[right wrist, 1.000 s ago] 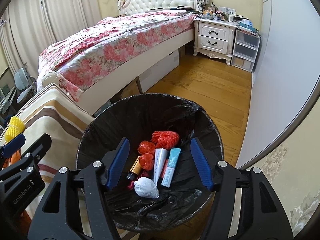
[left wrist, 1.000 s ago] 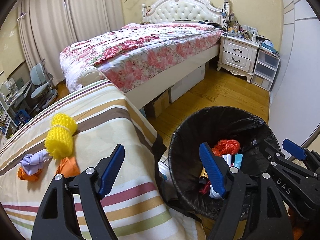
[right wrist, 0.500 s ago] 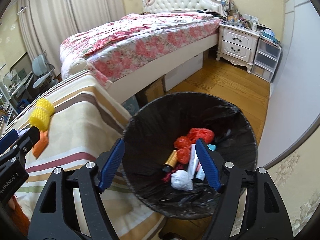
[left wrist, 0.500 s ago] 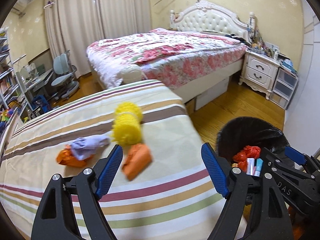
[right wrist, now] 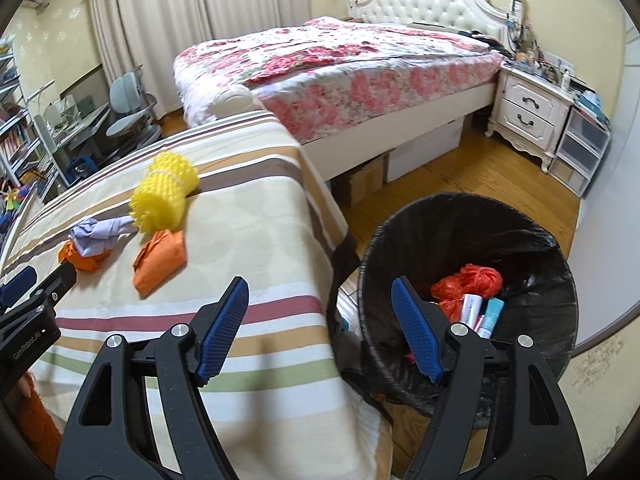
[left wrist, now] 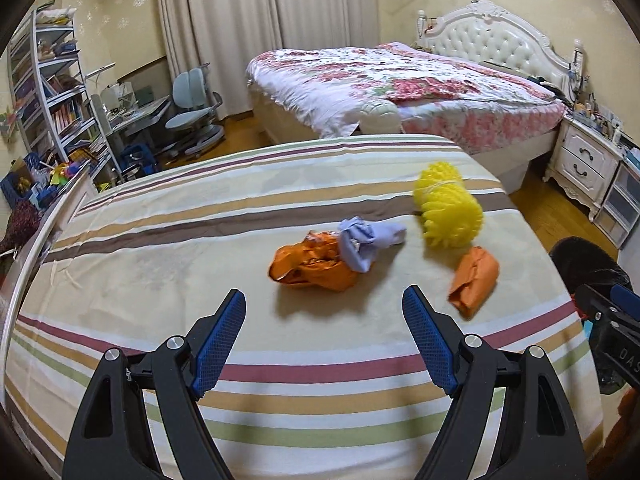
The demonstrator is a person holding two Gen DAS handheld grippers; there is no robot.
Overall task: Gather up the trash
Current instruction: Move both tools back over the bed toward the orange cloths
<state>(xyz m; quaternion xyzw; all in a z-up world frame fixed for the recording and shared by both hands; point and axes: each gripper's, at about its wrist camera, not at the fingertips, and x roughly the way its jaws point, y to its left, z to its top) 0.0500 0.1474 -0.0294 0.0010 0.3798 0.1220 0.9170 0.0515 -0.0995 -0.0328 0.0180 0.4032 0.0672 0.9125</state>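
On the striped bedcover (left wrist: 200, 240) lie a crumpled orange wrapper (left wrist: 312, 266), a lilac paper wad (left wrist: 366, 242) resting on it, a yellow foam net roll (left wrist: 448, 210) and a folded orange piece (left wrist: 474, 276). My left gripper (left wrist: 323, 292) hovers open just short of the orange wrapper, nothing between its fingers. My right gripper (right wrist: 319, 282) is open and empty over the cover's edge, beside the black-lined bin (right wrist: 560, 264). The bin holds red netting (right wrist: 476, 280) and tubes (right wrist: 480, 312). The right wrist view also shows the yellow roll (right wrist: 164, 196) and orange piece (right wrist: 160, 260).
A floral bed (right wrist: 360, 68) stands behind, cardboard boxes (right wrist: 360, 184) beneath it. A white nightstand (right wrist: 528, 116) and plastic drawers (right wrist: 580, 148) line the right wall. Desk chair (left wrist: 192, 116) and bookshelf (left wrist: 48, 92) are at the left. Wooden floor (right wrist: 460, 172) lies around the bin.
Both views have swung left, from over the bin to the striped cover. The trash pieces now lie ahead of the left gripper. The right jaws have widened a little.
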